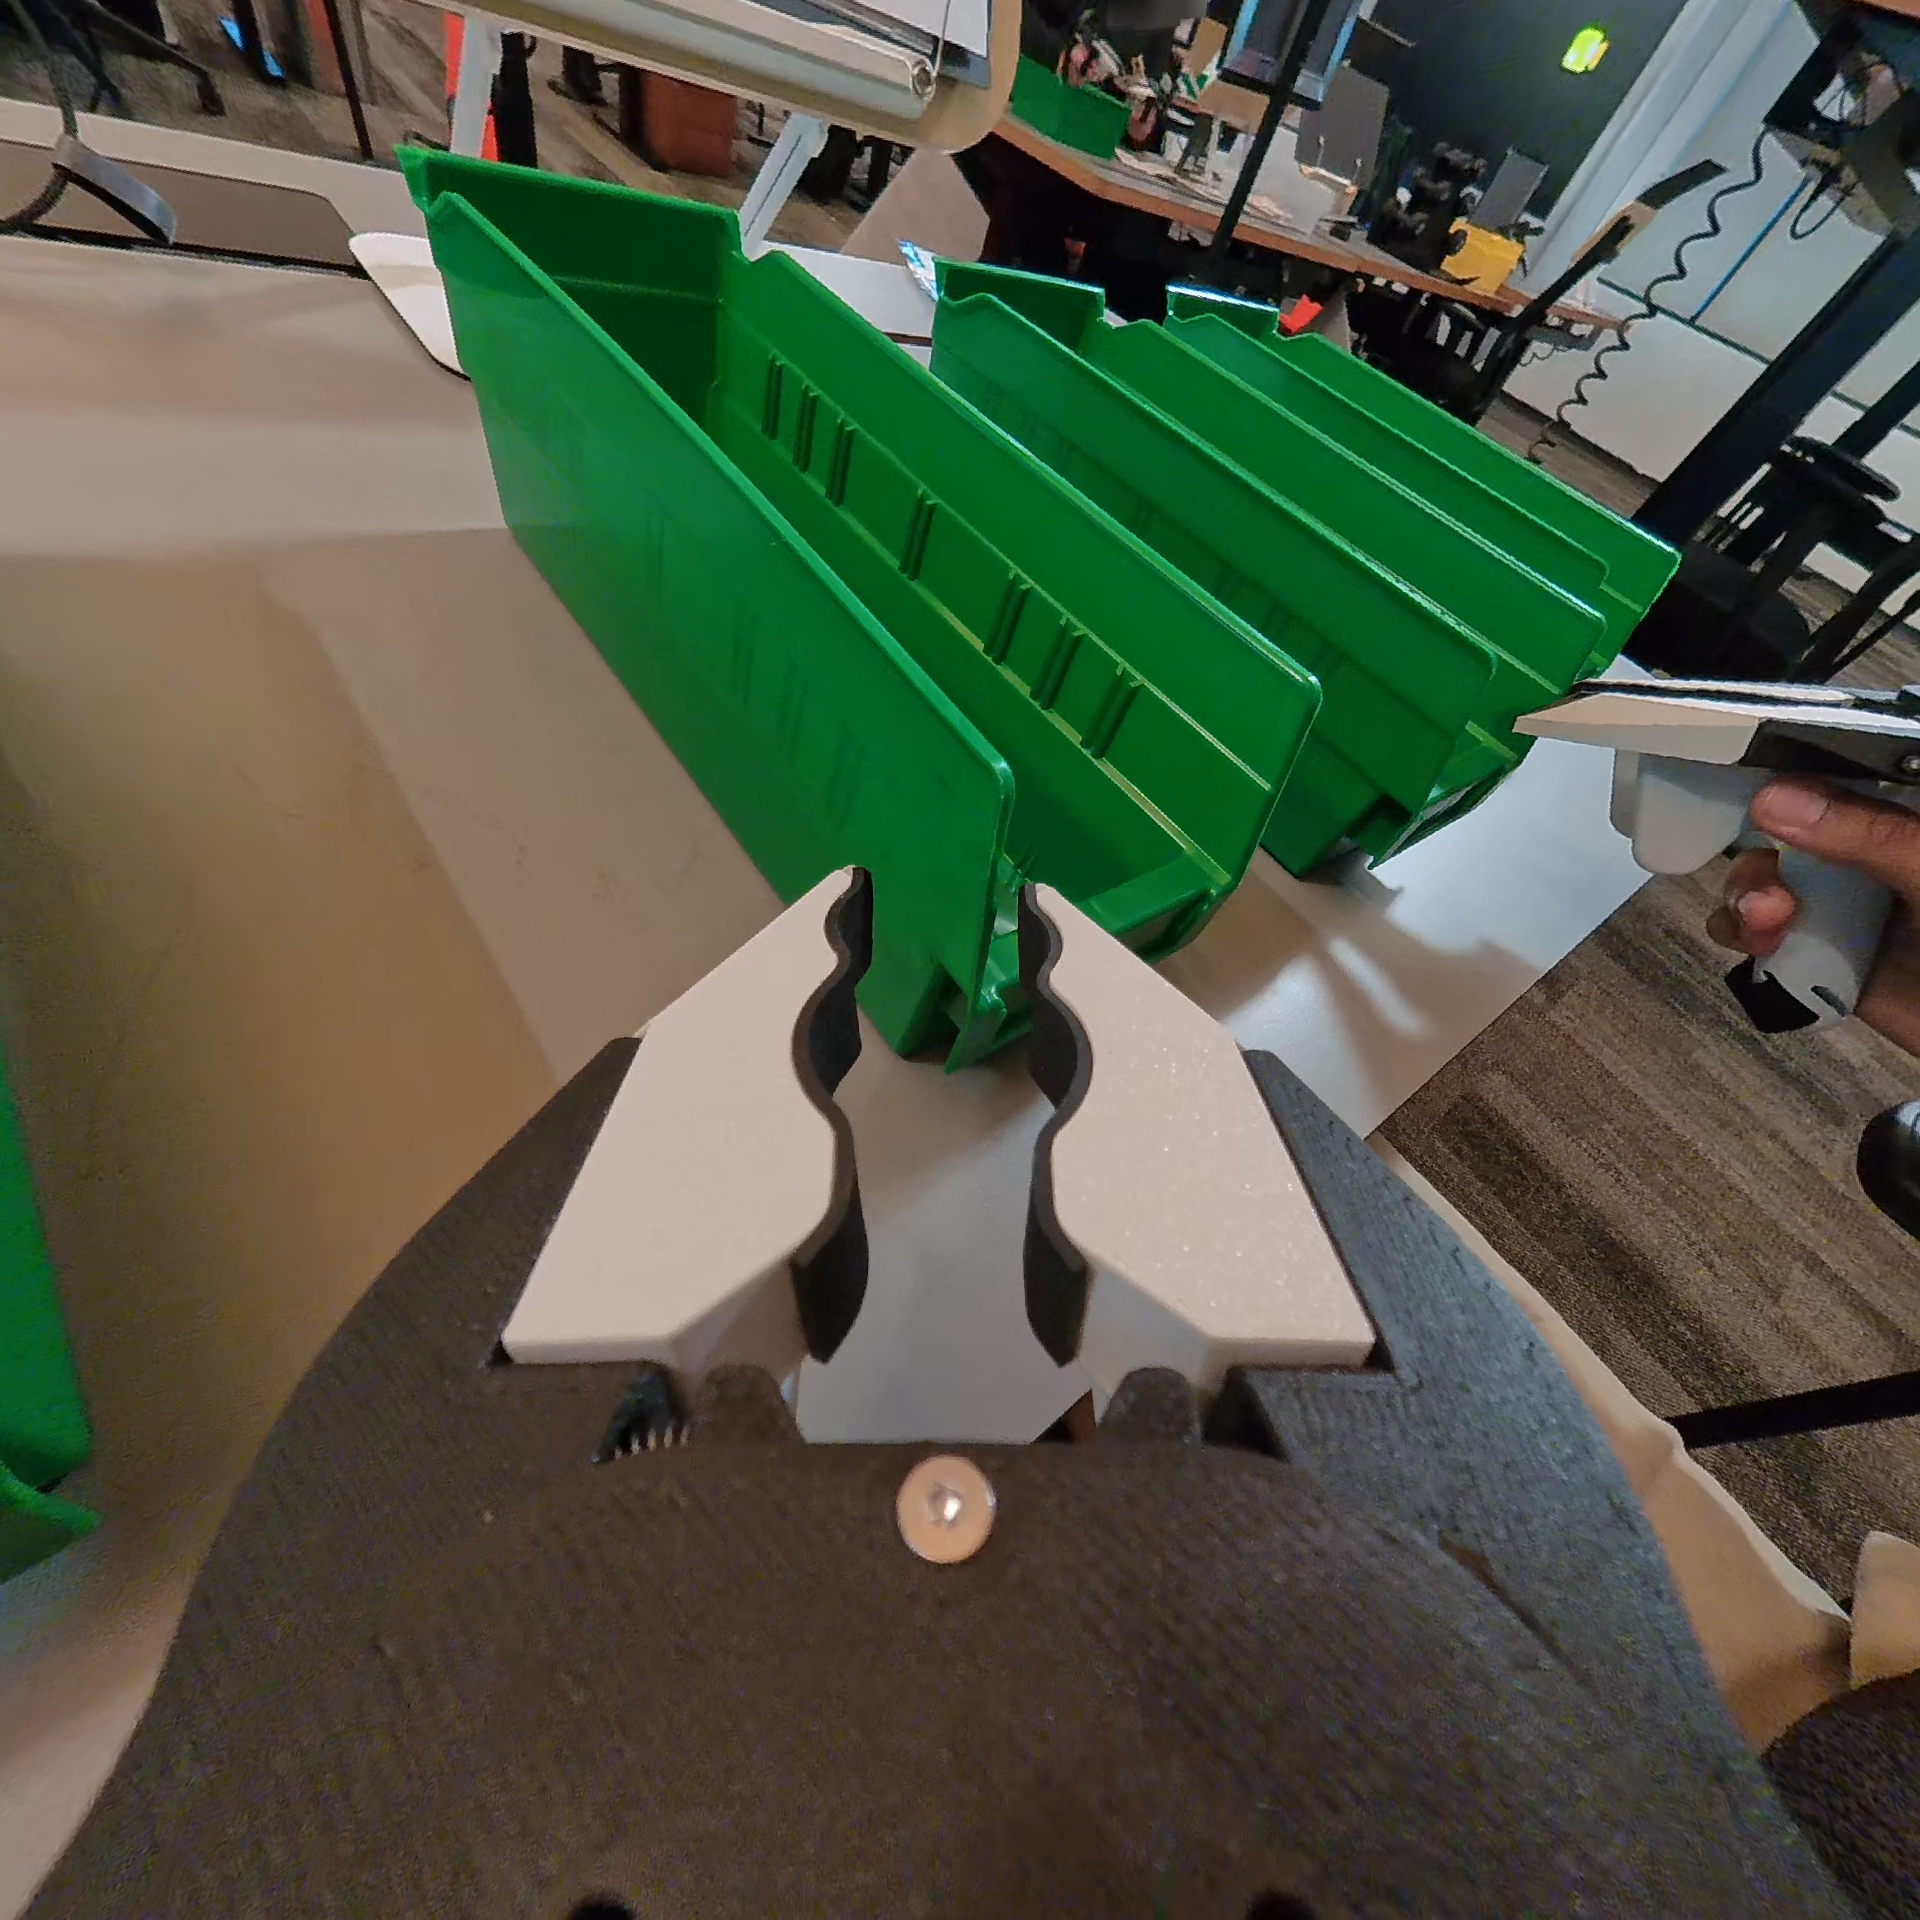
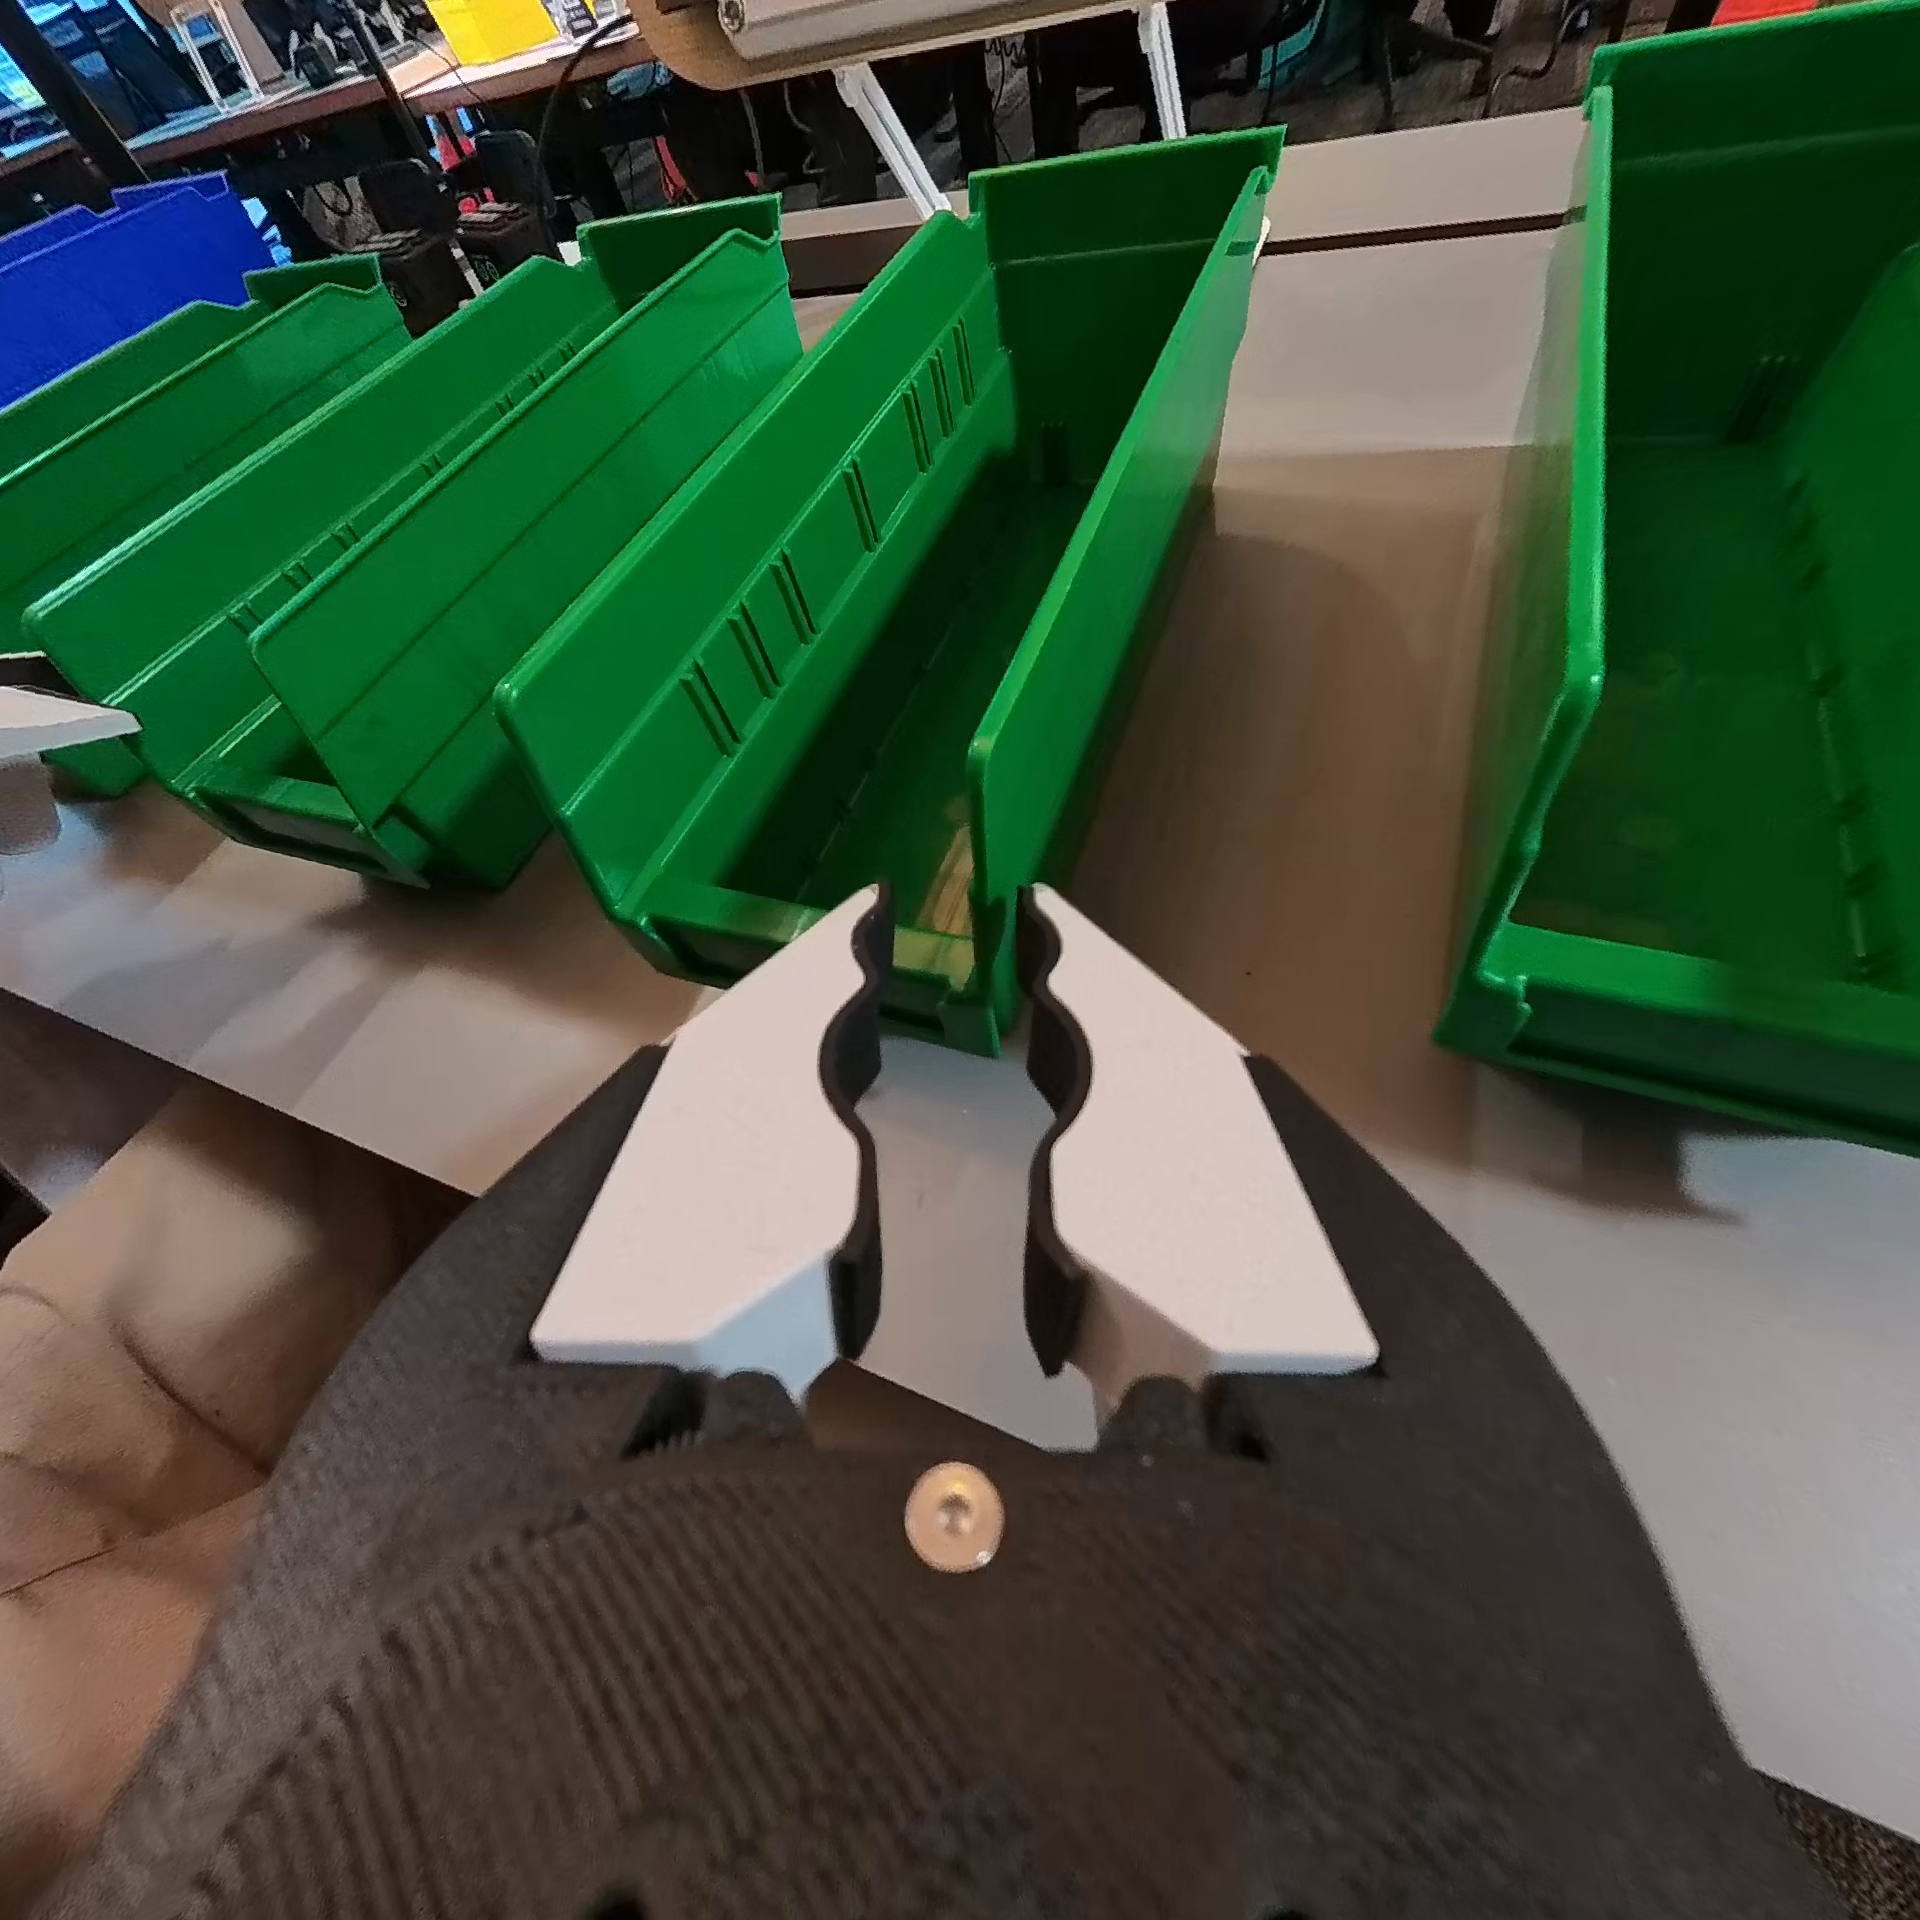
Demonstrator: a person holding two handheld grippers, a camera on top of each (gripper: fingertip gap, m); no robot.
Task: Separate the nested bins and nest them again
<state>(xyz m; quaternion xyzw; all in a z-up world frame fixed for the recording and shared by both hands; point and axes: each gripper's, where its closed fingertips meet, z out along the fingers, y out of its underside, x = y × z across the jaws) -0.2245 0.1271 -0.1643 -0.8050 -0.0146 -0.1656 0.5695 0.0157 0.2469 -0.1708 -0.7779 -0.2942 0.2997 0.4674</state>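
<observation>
In the left wrist view, a long narrow green bin [image 1: 727, 623] stands on a beige table [image 1: 260, 831]. My left gripper [image 1: 943, 904] straddles the front end of its near side wall, and both pads look pressed on it. To the right stand more narrow green bins [image 1: 1247, 540], close together and partly nested. Another gripper [image 1: 1538, 724], held by a hand, hovers beside them. In the right wrist view, my right gripper [image 2: 956, 914] straddles the front end of a narrow green bin's right wall [image 2: 1101, 520]. Its jaws stand part open, with a gap left of the wall.
A wide green bin [image 2: 1590, 416] stands right of the narrow bin and also shows in the left wrist view [image 1: 31, 1299]. More narrow green bins [image 2: 416, 499] and a blue bin [image 2: 114, 281] lie to the left. The table's front edge [image 1: 1455, 1049] borders carpet.
</observation>
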